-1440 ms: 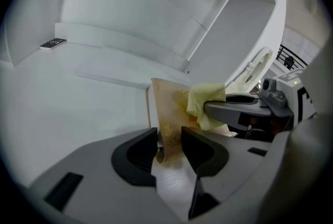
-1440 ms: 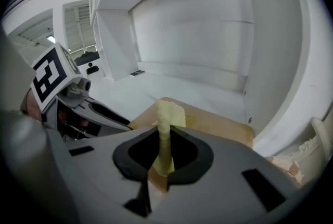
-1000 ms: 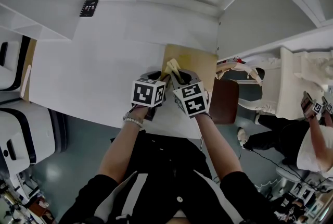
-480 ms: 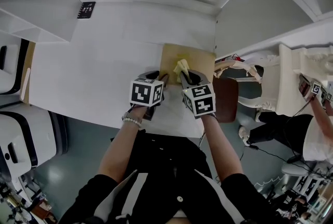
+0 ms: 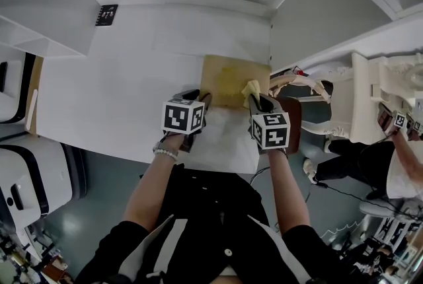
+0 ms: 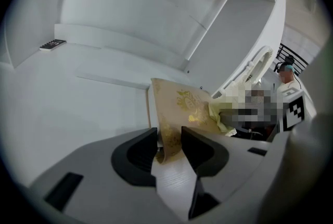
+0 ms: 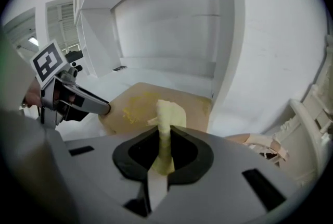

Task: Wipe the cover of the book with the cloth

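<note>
Noted rightward shift of right gripper (image 5: 259, 104) and cloth (image 5: 251, 89) over the last second, from middle of cover (image 6: 184, 106) to its right near edge; noted left gripper (image 5: 201, 103) in same place as before. Found book (image 5: 228, 81) lying flat at right near corner of table (image 5: 119, 91), tan ornamented face up. Found left gripper's jaws drawn in and clamped on near left edge of book, with cover pinched between them; judged as a hold to steady book against drag of wiping. Found right gripper's jaws closed tight on a bunched fold of yellow cloth, free end projecting past tips over cover; could not confirm contact. Judged short, firm grip as chosen to press and sweep without slipping. Judged wiping under way, stroke near right end.
</note>
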A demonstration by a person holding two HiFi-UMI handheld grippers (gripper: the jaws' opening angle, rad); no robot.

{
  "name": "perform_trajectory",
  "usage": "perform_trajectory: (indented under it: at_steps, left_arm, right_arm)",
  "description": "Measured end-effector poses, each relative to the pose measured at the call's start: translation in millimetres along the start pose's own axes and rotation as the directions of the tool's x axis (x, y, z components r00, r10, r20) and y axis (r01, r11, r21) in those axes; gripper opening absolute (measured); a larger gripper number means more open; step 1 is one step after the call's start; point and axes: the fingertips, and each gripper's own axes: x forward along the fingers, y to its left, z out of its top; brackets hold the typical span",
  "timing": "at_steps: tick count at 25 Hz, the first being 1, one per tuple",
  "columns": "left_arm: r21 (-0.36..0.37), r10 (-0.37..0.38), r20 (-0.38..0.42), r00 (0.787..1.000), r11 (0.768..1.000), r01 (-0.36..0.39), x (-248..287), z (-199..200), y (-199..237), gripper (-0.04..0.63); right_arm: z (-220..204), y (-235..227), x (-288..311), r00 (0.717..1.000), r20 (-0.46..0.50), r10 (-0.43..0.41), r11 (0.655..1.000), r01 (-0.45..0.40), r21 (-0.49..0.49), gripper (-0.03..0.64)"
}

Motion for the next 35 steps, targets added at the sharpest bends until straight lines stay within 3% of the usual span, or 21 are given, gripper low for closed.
perform_trajectory:
  at_steps: [10, 18, 23, 35]
  left_arm:
    - [0.002, 0.000, 0.000, 1.000, 1.000, 0.000, 0.5, -0.1, -0.3, 0.144]
    - [0.006, 0.001, -0.002, 1.000, 1.000, -0.001, 0.7, 0.4, -0.9, 0.144]
    - [0.010, 0.006, -0.004, 1.000, 1.000, -0.006, 1.0, 0.6, -1.3, 0.144]
    - [0.017, 0.009, -0.005, 1.000, 1.000, -0.008, 1.1, 0.6, -1.3, 0.144]
  right_arm:
    - [-25.0, -40.7, -25.2, 0.995, -0.013, -0.098, 0.991, 0.098, 0.093, 0.037]
    - [-24.9, -40.2, -29.9, 0.994, -0.002, -0.106, 0.989, 0.106, 0.104, 0.037]
    - [-14.4, -7.9, -29.1, 0.998, 0.053, -0.029, 0.993, 0.022, 0.118, 0.037]
    - [-3.8, 112.8, -5.6, 0.973, 0.045, 0.225, 0.974, -0.224, -0.019, 0.037]
